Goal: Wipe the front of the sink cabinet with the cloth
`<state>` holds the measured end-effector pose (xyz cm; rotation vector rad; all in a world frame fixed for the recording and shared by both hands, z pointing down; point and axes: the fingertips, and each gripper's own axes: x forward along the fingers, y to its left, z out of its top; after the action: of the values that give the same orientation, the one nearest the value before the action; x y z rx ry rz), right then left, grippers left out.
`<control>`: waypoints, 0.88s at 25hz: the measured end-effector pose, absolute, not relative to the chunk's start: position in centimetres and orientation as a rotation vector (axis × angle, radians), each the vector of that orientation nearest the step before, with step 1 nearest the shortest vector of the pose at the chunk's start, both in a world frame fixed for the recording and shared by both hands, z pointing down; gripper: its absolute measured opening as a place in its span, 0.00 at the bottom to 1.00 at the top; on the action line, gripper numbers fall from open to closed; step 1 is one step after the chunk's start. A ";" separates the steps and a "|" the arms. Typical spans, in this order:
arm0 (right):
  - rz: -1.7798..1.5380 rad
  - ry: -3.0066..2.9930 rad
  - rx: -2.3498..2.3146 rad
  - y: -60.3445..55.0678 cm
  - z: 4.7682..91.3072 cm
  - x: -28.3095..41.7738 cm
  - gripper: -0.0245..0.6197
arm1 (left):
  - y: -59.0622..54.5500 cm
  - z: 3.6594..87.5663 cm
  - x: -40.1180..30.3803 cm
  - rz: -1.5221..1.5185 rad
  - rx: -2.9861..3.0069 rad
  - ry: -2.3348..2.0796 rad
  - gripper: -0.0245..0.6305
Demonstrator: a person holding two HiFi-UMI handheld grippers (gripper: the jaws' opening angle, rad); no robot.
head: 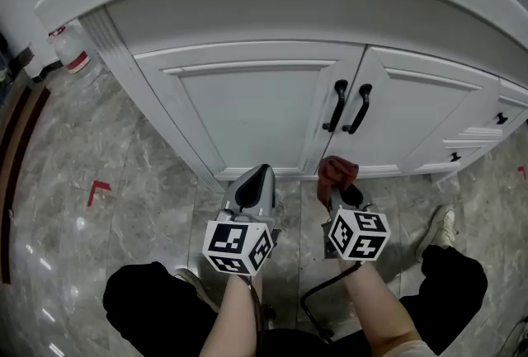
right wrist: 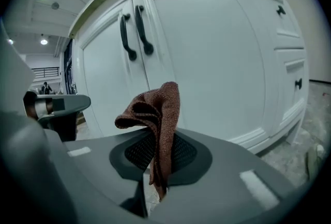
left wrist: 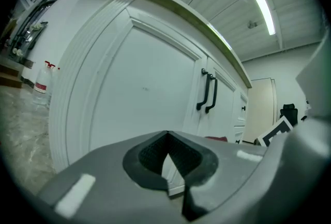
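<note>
The lower end of the rust-brown knitted cloth (right wrist: 156,112) vanishes between the jaws of my right claw (right wrist: 155,151), which pinches it. Its bunched top stands just ahead; I cannot tell whether it touches the white panelled sink cabinet (right wrist: 207,52). My left claw (left wrist: 166,137), alongside, is pressed together, empty. Bare forearms (head: 371,306) reach forward, low.

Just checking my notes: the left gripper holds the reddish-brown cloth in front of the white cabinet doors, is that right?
Not quite: it is the right gripper that holds the reddish-brown cloth in front of the white cabinet doors, as the right gripper view shows; the left gripper is shut, empty.
</note>
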<state>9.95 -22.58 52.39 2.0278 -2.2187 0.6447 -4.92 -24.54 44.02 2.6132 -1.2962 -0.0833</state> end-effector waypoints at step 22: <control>-0.141 -2.587 1.965 -23.9 23.6 12.9 0.16 | -19.1 27.9 4.5 -0.153 2.984 -1.393 0.04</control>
<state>12.94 -23.92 23.56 1.9652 -2.5872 -0.1414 4.52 -19.12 27.88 2.9838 -1.3935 -0.1535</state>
